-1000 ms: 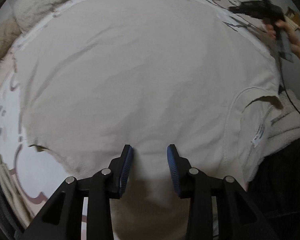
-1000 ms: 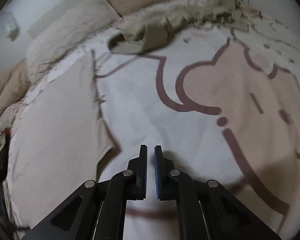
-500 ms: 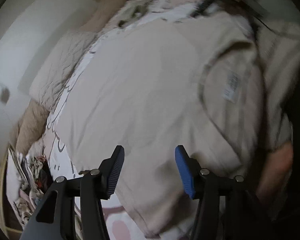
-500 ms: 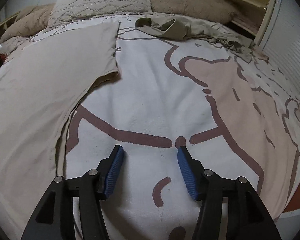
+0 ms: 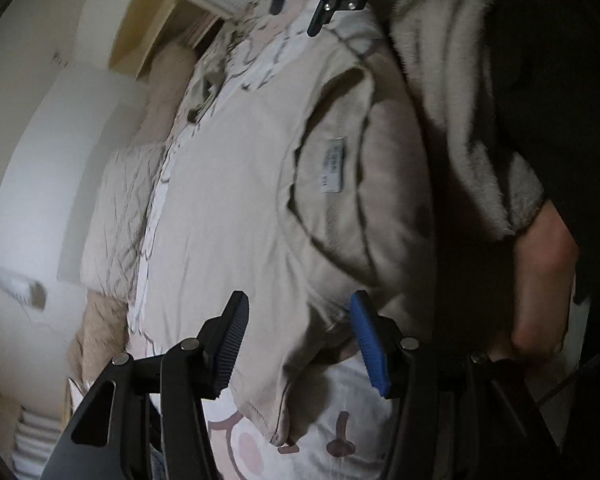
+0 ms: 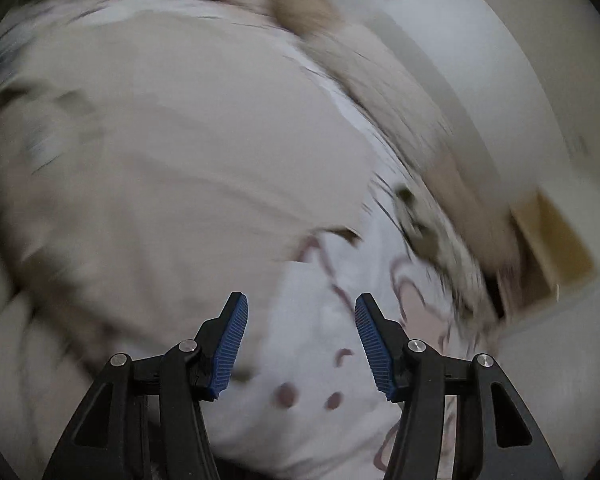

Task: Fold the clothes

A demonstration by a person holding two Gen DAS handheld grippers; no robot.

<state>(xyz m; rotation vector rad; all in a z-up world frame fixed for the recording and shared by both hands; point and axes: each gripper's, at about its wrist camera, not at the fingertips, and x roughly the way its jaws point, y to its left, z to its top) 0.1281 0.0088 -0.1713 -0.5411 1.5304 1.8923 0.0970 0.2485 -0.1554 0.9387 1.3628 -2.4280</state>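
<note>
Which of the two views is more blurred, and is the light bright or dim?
Right wrist view: strong motion blur smears the beige shirt and bed sheet; only the right gripper is sharp. Left wrist view: clearer, the shirt's neck label shows, though its text is unreadable. Both are dim, with fisheye bending.

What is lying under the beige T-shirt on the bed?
The beige T-shirt lies on a white bedspread with a pink-brown cartoon print, visible past its edges. The part of the print directly beneath the shirt is covered.
</note>
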